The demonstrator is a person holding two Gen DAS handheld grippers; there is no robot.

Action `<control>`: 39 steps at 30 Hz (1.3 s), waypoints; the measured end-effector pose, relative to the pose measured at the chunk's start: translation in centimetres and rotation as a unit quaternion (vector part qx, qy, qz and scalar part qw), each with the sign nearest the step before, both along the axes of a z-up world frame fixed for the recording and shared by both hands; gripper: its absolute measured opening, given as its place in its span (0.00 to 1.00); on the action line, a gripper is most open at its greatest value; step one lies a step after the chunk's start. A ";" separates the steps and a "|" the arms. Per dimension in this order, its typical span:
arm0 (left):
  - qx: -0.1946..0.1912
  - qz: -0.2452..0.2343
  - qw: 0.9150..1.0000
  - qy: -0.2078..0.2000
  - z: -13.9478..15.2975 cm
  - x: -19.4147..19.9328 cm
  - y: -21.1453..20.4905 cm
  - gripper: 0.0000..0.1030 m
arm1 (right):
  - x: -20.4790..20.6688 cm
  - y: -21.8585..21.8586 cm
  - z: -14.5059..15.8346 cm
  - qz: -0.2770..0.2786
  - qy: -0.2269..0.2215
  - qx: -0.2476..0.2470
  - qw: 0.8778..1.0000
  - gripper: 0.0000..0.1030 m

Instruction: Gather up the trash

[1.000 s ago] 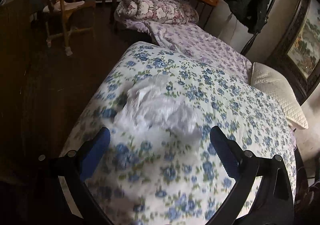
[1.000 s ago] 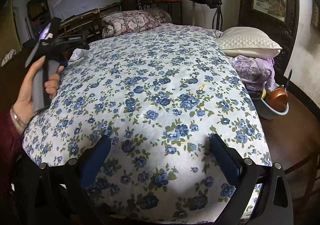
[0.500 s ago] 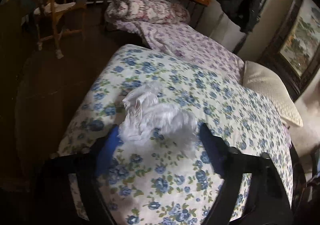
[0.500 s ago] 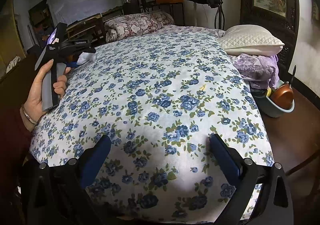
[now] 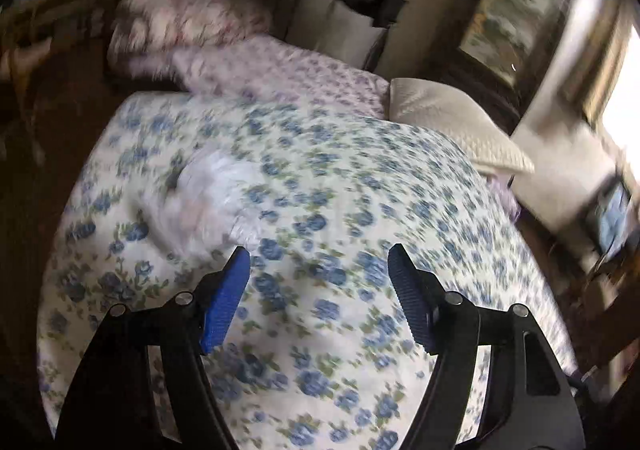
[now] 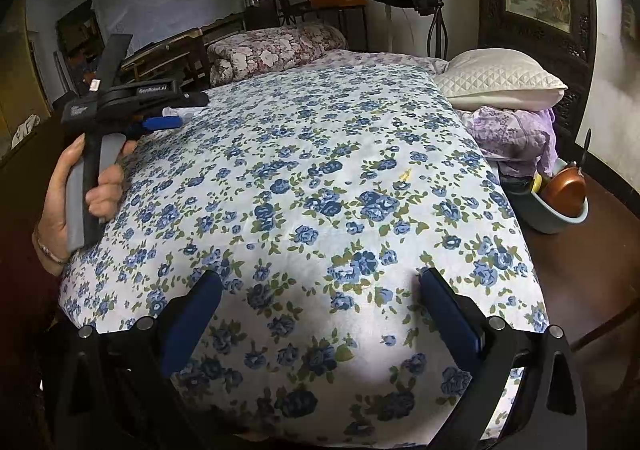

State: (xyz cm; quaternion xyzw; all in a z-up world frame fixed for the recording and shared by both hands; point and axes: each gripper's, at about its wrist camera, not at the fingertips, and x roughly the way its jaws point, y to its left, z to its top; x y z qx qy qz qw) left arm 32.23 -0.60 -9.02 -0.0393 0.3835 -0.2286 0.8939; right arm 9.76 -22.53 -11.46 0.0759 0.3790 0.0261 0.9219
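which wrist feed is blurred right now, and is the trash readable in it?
Left wrist: heavy motion smear; the white trash is a soft blob on the quilt, only the left tool sharp. Right wrist: crisp, fisheye-bent, dim corners.

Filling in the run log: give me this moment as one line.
left gripper: open, empty | crumpled white trash: on floral quilt, ahead-left of jaws, ungrasped | right gripper: open, empty | left view blurred
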 end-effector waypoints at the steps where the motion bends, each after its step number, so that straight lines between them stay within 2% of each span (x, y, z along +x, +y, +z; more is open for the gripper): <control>1: 0.014 0.005 1.000 -0.026 0.5 -0.7 -0.3 0.70 | 0.0 -0.1 0.0 0.000 -0.001 0.002 1.000 0.95; 3: 0.024 0.030 0.997 -0.059 1.3 -1.2 -0.2 0.82 | 0.0 -0.1 0.0 0.001 -0.001 0.006 1.000 0.95; 5: 0.035 0.094 0.992 -0.072 1.5 -0.5 0.9 0.86 | -0.1 -0.2 0.0 0.001 -0.002 0.007 1.000 0.95; 6: 0.042 0.116 0.990 -0.065 1.3 0.3 1.3 0.86 | 0.0 -0.2 0.0 0.002 -0.002 0.008 1.000 0.95; 10: 0.032 0.157 0.987 0.019 -0.6 4.1 2.7 0.86 | 0.0 -0.2 0.0 0.001 -0.002 0.008 1.000 0.95; 12: 0.023 0.161 0.985 0.062 -1.6 5.8 3.2 0.84 | 0.0 -0.2 0.0 0.000 -0.002 0.011 1.000 0.95; 13: 0.018 0.157 0.986 0.049 -1.3 5.6 3.1 0.80 | 0.0 -0.2 0.0 -0.001 -0.003 0.014 1.000 0.95; 15: 0.011 0.114 0.993 0.038 -1.1 4.9 2.1 0.61 | 0.0 -0.4 0.0 -0.002 -0.005 0.022 1.000 0.95; 16: 0.029 0.079 0.996 0.030 -1.0 4.2 0.6 0.57 | -0.1 -0.6 0.1 -0.003 -0.006 0.029 1.000 0.95; 17: 0.039 0.059 0.997 0.022 -1.0 3.6 -0.2 0.48 | -0.1 -0.7 0.1 -0.004 -0.008 0.035 0.999 0.95; 18: 0.037 0.037 0.998 0.017 -0.9 2.9 -1.0 0.44 | -0.2 -1.0 0.1 -0.005 -0.011 0.045 0.999 0.95; 21: -0.010 -0.041 0.999 0.024 -0.9 -0.2 -3.2 0.45 | -0.5 -2.0 0.1 -0.012 -0.020 0.076 0.997 0.94; 22: -0.020 -0.060 0.998 0.025 -0.7 -2.0 -3.8 0.47 | -0.6 -2.4 0.1 -0.018 -0.022 0.085 0.996 0.94; 23: -0.023 -0.064 0.997 0.025 -0.4 -3.0 -3.7 0.56 | -0.7 -2.6 0.2 -0.023 -0.023 0.091 0.995 0.94; 24: -0.024 -0.067 0.997 0.023 -0.2 -4.1 -3.7 0.72 | -0.6 -3.0 0.3 -0.032 -0.022 0.096 0.995 0.94; 26: -0.021 -0.053 0.998 -0.005 0.7 -6.8 -2.6 0.87 | 0.4 -3.3 1.3 -0.030 -0.032 0.106 0.993 0.94; 28: -0.028 -0.034 0.999 -0.026 1.9 -9.0 -0.2 0.87 | 2.2 -2.6 2.6 -0.011 -0.039 0.098 0.994 0.94; 31: -0.032 0.007 0.999 -0.034 3.3 -10.2 3.7 0.87 | 7.2 0.5 4.6 0.049 -0.034 0.076 0.995 0.94; 36: 0.008 0.101 0.994 -0.052 5.0 -10.5 11.3 0.89 | 16.3 6.6 4.1 0.098 -0.001 0.068 0.993 0.94; 39: 0.046 0.162 0.984 -0.056 4.7 -11.4 16.7 0.90 | 20.7 9.7 3.1 0.098 0.019 0.055 0.993 0.94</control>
